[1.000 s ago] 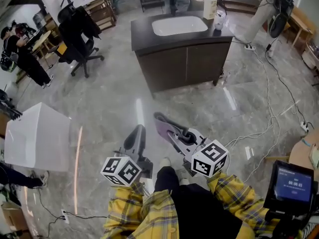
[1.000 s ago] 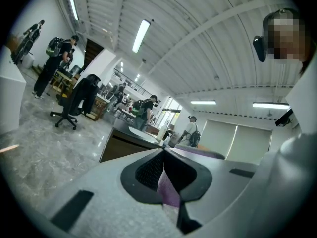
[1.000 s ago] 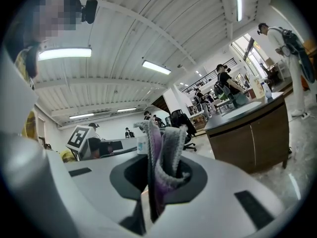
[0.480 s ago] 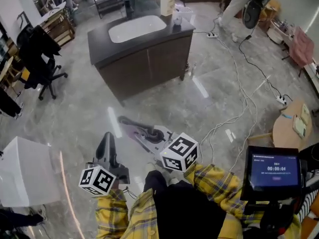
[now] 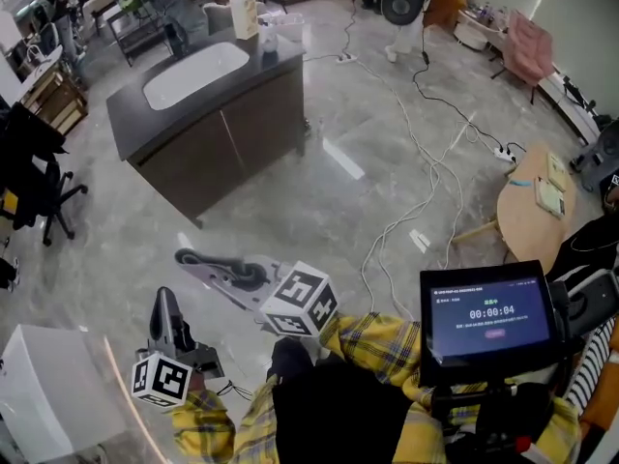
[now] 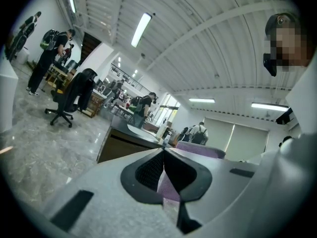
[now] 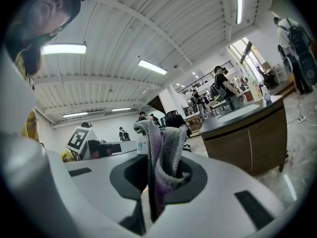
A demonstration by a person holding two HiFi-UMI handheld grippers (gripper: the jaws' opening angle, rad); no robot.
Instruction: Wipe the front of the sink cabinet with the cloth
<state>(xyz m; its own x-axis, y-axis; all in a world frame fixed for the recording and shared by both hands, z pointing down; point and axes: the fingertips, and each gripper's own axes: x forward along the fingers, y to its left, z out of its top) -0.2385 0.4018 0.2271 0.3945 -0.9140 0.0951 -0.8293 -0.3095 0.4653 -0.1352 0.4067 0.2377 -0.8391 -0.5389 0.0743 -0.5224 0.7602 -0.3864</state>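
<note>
Right gripper (image 7: 154, 180): clamped on folded cloth (image 7: 166, 145); sink cabinet (image 7: 250, 135) well apart, ahead and right of its jaws. Left gripper (image 6: 163, 170): closed, empty, farther back

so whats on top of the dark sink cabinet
A white oval basin, a cream pump bottle and a small clear container beside it. Anything behind the bottle is hidden.

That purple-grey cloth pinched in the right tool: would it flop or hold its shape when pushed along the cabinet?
Probably floppy: the cloth folds over on itself in the shut jaws of the right tool. Likely light, as the fuzzy weave looks soft. That pile would probably drag, not slip.
</note>
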